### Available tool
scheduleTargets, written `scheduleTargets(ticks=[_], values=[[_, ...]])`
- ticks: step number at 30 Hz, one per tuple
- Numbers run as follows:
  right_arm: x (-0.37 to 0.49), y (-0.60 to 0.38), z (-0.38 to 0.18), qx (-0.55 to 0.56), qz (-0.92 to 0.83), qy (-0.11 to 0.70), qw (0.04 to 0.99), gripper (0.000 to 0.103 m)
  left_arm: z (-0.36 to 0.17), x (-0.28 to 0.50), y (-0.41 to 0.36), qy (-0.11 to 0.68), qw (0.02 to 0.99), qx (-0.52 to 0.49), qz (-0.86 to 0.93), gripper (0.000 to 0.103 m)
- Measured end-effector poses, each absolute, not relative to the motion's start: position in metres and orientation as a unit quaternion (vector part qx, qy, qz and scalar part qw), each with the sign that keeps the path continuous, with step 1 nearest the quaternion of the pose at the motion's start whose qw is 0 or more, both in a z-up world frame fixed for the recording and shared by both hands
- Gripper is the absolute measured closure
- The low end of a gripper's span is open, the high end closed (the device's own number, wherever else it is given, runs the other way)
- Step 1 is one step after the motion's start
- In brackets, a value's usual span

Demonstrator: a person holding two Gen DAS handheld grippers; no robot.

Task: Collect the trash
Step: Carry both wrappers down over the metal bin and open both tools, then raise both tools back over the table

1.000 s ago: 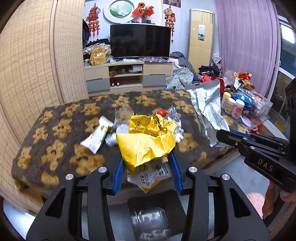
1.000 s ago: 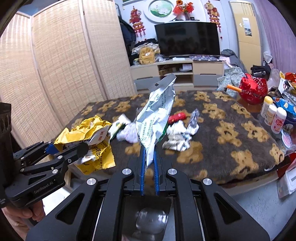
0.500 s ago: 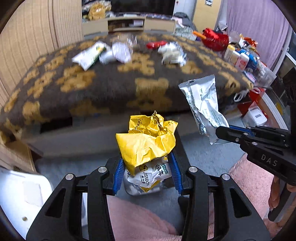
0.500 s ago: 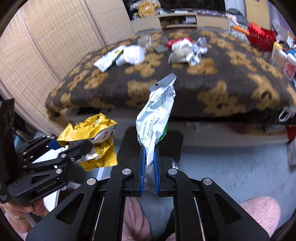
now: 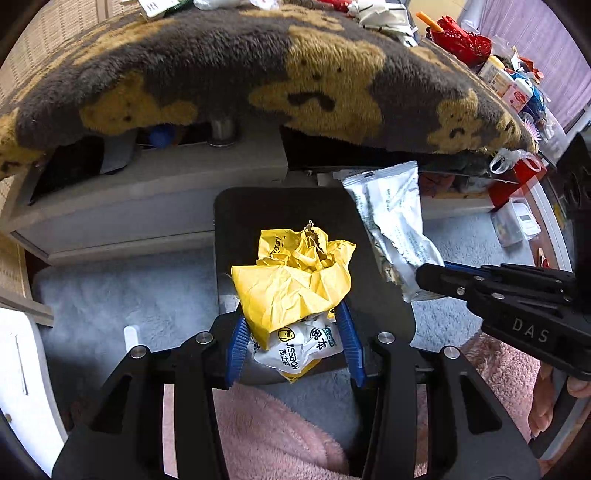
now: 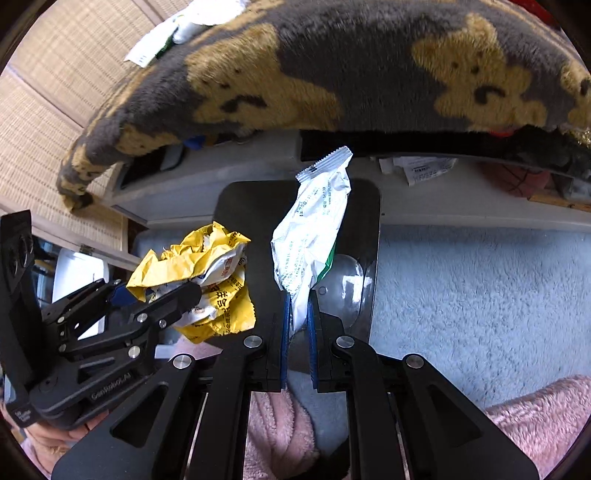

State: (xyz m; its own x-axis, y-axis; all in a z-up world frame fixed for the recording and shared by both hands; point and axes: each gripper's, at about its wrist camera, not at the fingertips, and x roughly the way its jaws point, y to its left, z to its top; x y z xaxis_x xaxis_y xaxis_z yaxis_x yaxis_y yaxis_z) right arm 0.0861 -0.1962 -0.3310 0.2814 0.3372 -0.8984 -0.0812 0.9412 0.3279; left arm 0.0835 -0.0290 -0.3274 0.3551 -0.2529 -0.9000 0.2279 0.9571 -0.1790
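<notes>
Now the left gripper (image 5: 295, 343) clamps the yellow bag (image 5: 295, 284) and the right gripper (image 6: 297, 325) pinches the silver wrapper (image 6: 314, 236) over the black bin (image 5: 255, 214), whose narrow mouth could let either slip onto the carpet (image 6: 461, 288).

Left gripper (image 5: 293, 345) and right gripper (image 6: 296, 332) side by side, both over open bin (image 5: 258, 210) on carpet (image 6: 461, 280). Crumpled wrapper (image 5: 295, 280) between left gripper's pads, foil packet (image 6: 314, 236) between right gripper's pads, packet to wrapper's right. Bin in front of low table, under overhanging blanket (image 5: 229, 74) edge. Loose wrappers (image 5: 384, 16) on blanket top, bottles (image 5: 513, 88) at far right.
</notes>
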Motion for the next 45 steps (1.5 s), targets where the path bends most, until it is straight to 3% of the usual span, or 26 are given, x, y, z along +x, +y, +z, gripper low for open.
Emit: scheduleTargets(ticks=[8,9,11,15,21,33,45], values=[[0.102,-0.196,-0.333,0.110,0.118,0.579,0.799,0.086,-0.336,0.093,-0.031,0.562,0.815,-0.007,-0.141,0.052],[0.104,-0.197,-0.333,0.110,0.117,0.578,0.800,0.080,-0.335,0.094,-0.030,0.562,0.815,-0.008,-0.141,0.050],[0.105,-0.199,-0.329,0.116,0.116,0.571,0.805,0.042,-0.334,0.095,-0.030,0.561,0.816,-0.010,-0.140,0.047],[0.102,-0.206,-0.317,0.120,0.107,0.555,0.816,0.036,-0.324,0.094,-0.028,0.551,0.824,-0.008,-0.134,0.033],[0.093,-0.220,-0.289,0.121,0.087,0.520,0.841,0.008,-0.296,0.084,-0.021,0.519,0.846,-0.004,-0.122,0.008],[0.088,-0.253,-0.224,0.128,0.055,0.443,0.886,0.003,-0.243,0.079,-0.003,0.473,0.874,-0.013,-0.112,0.008],[0.127,-0.264,-0.198,0.138,0.049,0.408,0.901,0.003,-0.211,0.120,0.022,0.435,0.896,-0.017,-0.092,0.008]])
